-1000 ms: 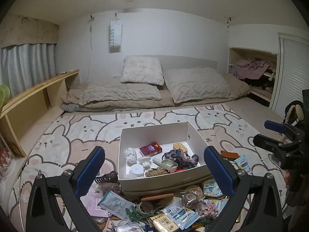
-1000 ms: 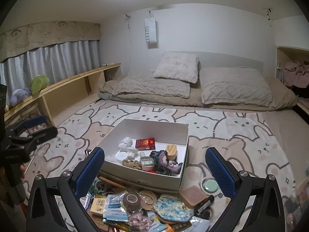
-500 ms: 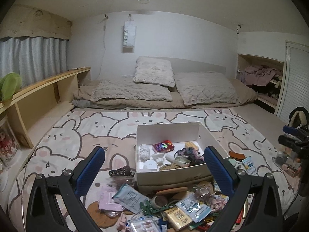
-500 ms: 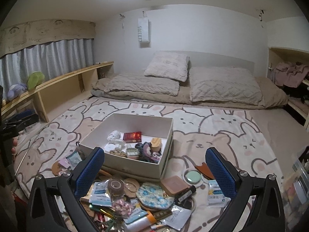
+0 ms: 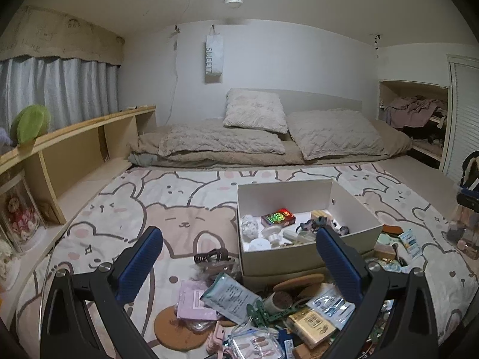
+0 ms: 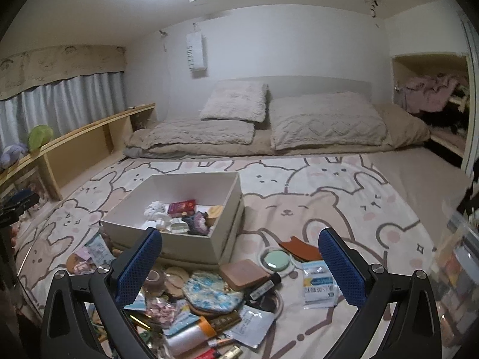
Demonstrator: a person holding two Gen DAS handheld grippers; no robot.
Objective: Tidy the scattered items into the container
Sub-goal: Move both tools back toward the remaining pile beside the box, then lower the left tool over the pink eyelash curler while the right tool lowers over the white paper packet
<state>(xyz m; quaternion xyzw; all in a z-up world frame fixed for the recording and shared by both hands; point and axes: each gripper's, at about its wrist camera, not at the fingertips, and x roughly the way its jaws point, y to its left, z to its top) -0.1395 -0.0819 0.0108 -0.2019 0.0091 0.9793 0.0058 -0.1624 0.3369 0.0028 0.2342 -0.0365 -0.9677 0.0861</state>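
Both grippers hover wide open, holding nothing.
Your left gripper [image 5: 239, 266] has the white box [image 5: 302, 257] just ahead-right of its fingers; clutter [image 5: 239, 299] lies directly between them, nearer than your right gripper [image 6: 239, 266].

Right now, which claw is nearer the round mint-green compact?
Right. The right claw hovers open just before the mint-green compact, which lies between its fingers; the left claw hangs across the white box.

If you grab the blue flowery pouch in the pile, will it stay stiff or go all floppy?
The blue flowery pouch looks like soft fabric with a rumpled, rounded edge, so it would probably sag and fold. It seems fairly flat, so likely light. Cloth should grip well in the open right gripper, and it shouldn't roll.
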